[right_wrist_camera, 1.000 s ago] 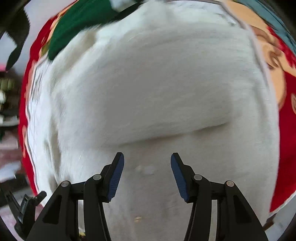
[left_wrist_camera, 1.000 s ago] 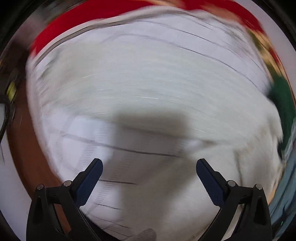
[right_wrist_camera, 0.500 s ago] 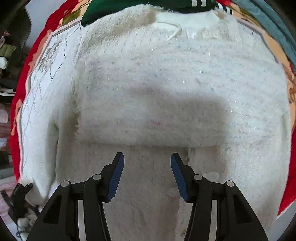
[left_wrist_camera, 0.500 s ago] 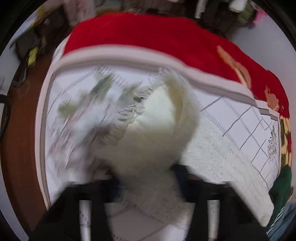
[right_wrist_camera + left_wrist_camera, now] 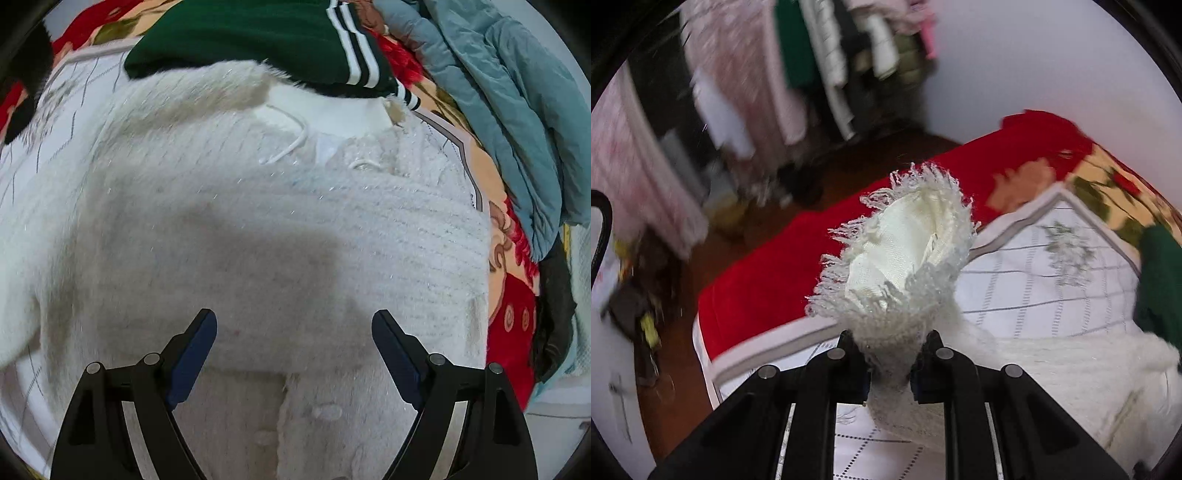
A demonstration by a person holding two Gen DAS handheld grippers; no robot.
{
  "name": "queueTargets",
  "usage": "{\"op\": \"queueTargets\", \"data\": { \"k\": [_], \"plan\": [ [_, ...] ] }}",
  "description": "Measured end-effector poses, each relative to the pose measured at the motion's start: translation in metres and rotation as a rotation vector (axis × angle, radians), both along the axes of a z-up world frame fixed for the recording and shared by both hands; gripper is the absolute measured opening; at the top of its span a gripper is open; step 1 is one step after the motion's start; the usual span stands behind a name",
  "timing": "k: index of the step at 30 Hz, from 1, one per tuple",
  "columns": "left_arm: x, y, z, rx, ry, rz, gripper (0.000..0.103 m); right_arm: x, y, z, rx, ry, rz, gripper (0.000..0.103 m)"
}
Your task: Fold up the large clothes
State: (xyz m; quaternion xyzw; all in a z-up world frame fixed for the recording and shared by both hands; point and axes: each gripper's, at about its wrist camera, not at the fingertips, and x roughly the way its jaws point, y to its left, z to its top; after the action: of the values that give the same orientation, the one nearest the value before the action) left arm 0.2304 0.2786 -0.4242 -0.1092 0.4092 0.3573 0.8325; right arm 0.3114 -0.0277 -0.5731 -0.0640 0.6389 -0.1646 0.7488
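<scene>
Left gripper (image 5: 889, 363) pinching the white sweater's fringed cuff (image 5: 905, 251), lifted above the bed (image 5: 768, 280), right gripper (image 5: 294, 354) fingers spread wide over the white sweater (image 5: 258, 229) lying flat on the quilt (image 5: 55, 110), green garment (image 5: 240, 33) beyond.

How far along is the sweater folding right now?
Done: one sleeve already lies folded across the sweater body. In hand: the left gripper is shut on the other cuff, lifted above the bed. The right gripper hovers open over the body. Left: lay that sleeve across, then fold the body.
</scene>
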Motion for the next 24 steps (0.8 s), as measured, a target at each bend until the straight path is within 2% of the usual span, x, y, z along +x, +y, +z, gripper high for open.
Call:
{"op": "queueTargets", "data": {
  "k": [2, 3, 5, 7, 11, 16, 19, 24],
  "plan": [
    [0.015, -0.026, 0.008, 0.045, 0.009, -0.056, 0.012, -0.002, -0.018, 0.003, 0.038, -0.01, -0.012, 0.087],
    [0.018, -0.038, 0.013, 0.06, 0.008, -0.079, 0.011, 0.003, -0.043, 0.006, 0.066, -0.011, -0.022, 0.087],
    [0.029, -0.079, 0.026, 0.085, 0.009, -0.141, 0.011, 0.005, -0.069, 0.007, 0.122, -0.015, -0.049, 0.088],
    [0.035, -0.111, 0.034, 0.071, 0.004, -0.187, 0.011, -0.002, -0.093, 0.014, 0.158, -0.025, -0.077, 0.087],
    [0.055, -0.213, 0.042, -0.004, 0.016, -0.336, 0.011, -0.022, -0.163, 0.032, 0.214, -0.043, -0.158, 0.088],
    [0.076, -0.359, 0.024, -0.132, 0.081, -0.569, 0.011, -0.054, -0.252, 0.049, 0.185, -0.049, -0.243, 0.088],
    [0.082, -0.433, 0.008, -0.176, 0.129, -0.689, 0.011, -0.07, -0.301, 0.048, 0.165, -0.045, -0.299, 0.088],
    [0.094, -0.515, -0.022, -0.185, 0.218, -0.81, 0.012, -0.094, -0.364, 0.038, 0.174, -0.025, -0.403, 0.088]
  ]
}}
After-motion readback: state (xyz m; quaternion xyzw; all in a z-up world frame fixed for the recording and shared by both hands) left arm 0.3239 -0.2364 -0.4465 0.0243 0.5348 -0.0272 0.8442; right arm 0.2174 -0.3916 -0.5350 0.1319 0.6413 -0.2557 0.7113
